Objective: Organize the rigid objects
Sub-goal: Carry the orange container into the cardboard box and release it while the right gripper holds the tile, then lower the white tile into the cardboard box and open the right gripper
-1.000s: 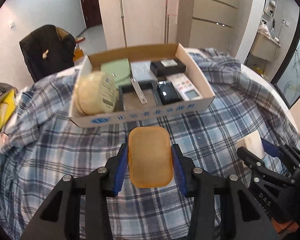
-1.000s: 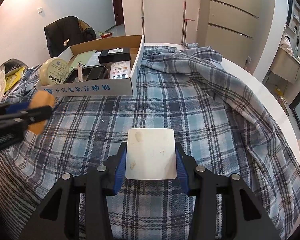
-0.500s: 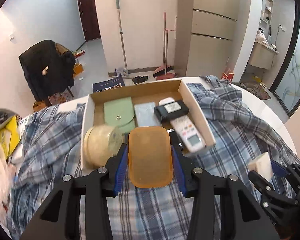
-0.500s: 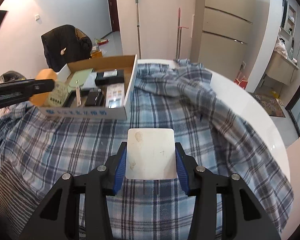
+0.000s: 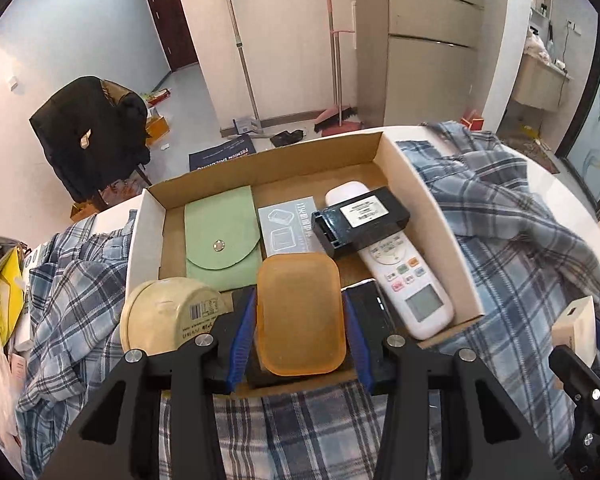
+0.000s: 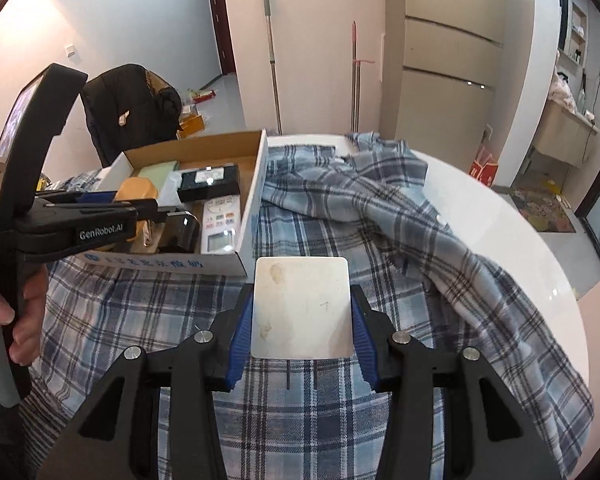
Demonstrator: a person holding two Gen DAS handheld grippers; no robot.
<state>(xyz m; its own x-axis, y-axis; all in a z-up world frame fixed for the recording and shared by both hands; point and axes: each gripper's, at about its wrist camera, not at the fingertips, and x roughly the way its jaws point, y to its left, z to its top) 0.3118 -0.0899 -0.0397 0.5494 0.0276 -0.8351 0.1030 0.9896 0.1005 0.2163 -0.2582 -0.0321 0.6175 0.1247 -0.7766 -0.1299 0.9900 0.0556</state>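
While the left tool [image 5: 300, 334] grips the orange lid [image 5: 300, 312] over the near half of the box [image 5: 440, 216], the free spot looks tight: jar [image 5: 168, 316] at 9 o'clock, remote [image 5: 404, 276] at 3, green pouch [image 5: 220, 232] at 11. Lower it level, let go only once it rests flat. The right tool [image 6: 300, 322] grips a white block [image 6: 300, 306] above the plaid cloth [image 6: 380, 216], at 5 o'clock from the box; keep it clear.

We are in a lived-in home. We see a mop [image 5: 238, 46] and broom [image 5: 336, 80] against the wall, and a coat-draped chair [image 5: 90, 136].
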